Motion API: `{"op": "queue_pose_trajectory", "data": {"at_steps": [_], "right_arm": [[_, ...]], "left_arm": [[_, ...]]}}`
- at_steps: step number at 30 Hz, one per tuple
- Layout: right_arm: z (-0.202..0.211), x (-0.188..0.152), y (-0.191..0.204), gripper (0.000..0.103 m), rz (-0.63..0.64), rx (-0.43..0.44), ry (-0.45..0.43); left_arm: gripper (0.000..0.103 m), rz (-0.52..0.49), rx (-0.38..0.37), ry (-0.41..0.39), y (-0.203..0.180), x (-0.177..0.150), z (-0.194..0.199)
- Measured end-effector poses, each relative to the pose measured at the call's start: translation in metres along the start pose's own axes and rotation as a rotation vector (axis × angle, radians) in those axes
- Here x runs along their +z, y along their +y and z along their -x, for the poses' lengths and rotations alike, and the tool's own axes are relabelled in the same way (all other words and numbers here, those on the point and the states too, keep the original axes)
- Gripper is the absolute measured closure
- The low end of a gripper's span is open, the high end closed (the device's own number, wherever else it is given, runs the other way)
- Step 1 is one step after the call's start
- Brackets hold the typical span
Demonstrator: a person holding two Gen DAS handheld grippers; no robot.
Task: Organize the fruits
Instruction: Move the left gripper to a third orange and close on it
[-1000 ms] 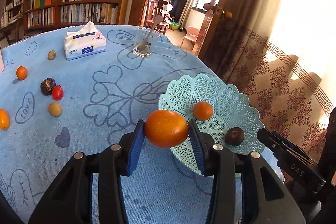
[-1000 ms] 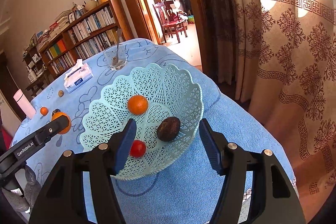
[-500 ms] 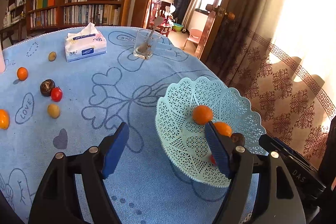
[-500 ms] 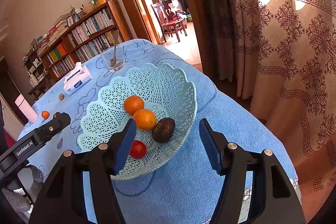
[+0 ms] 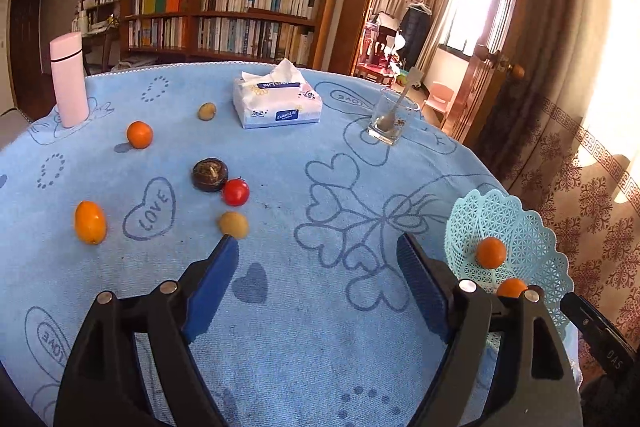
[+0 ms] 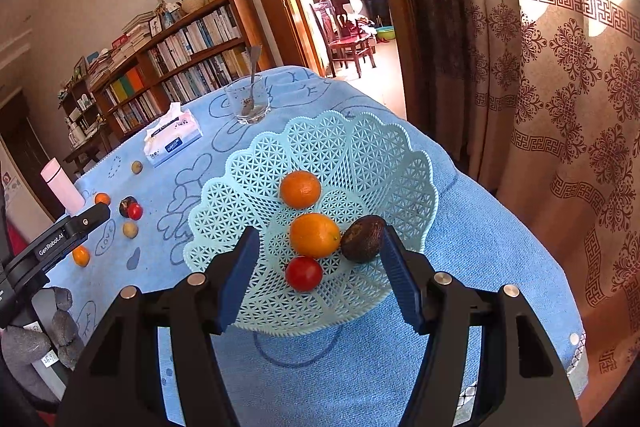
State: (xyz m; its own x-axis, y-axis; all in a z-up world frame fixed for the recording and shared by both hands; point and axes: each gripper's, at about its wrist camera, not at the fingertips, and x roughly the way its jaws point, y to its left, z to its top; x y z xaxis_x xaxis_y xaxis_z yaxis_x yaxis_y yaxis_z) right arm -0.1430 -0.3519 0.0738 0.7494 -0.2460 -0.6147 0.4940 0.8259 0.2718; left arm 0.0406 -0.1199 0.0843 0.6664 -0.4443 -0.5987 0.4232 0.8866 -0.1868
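Note:
The mint lattice basket (image 6: 400, 155) holds two oranges (image 6: 300, 189), a red tomato (image 6: 303, 273) and a dark avocado (image 6: 363, 238); it also shows at the right of the left wrist view (image 5: 520, 227). My right gripper (image 6: 318, 277) is open and empty just in front of the basket. My left gripper (image 5: 318, 283) is open and empty over the blue cloth, left of the basket. Loose on the cloth lie an orange (image 5: 139, 134), an oval orange fruit (image 5: 90, 222), a dark round fruit (image 5: 209, 174), a red tomato (image 5: 235, 192) and two tan fruits (image 5: 233, 224).
A tissue pack (image 5: 277, 105), a glass with a spoon (image 5: 393, 119) and a pink bottle (image 5: 69, 79) stand at the back of the round table. The table's edge runs close behind the basket, with a curtain (image 6: 560, 107) and doorway beyond.
My left gripper opened and dropped its orange into the basket, then swung left away from the basket toward the loose fruit. The right gripper stayed open by the basket.

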Motion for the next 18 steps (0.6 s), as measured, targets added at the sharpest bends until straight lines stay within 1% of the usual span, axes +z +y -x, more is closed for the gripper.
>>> {"op": "queue_pose_trajectory", "data": {"at_steps": [13,18], "right_arm": [[-0.006,-0.006,0.029,0.039,0.056,0.03,0.029],[-0.01,-0.009,0.04,0.039,0.079,0.041,0.046]], "left_arm": [[0.022,0.16,0.235,-0.021,0.107,0.008,0.0],[0.022,0.191,0.332,-0.032,0.141,0.01,-0.001]]}}
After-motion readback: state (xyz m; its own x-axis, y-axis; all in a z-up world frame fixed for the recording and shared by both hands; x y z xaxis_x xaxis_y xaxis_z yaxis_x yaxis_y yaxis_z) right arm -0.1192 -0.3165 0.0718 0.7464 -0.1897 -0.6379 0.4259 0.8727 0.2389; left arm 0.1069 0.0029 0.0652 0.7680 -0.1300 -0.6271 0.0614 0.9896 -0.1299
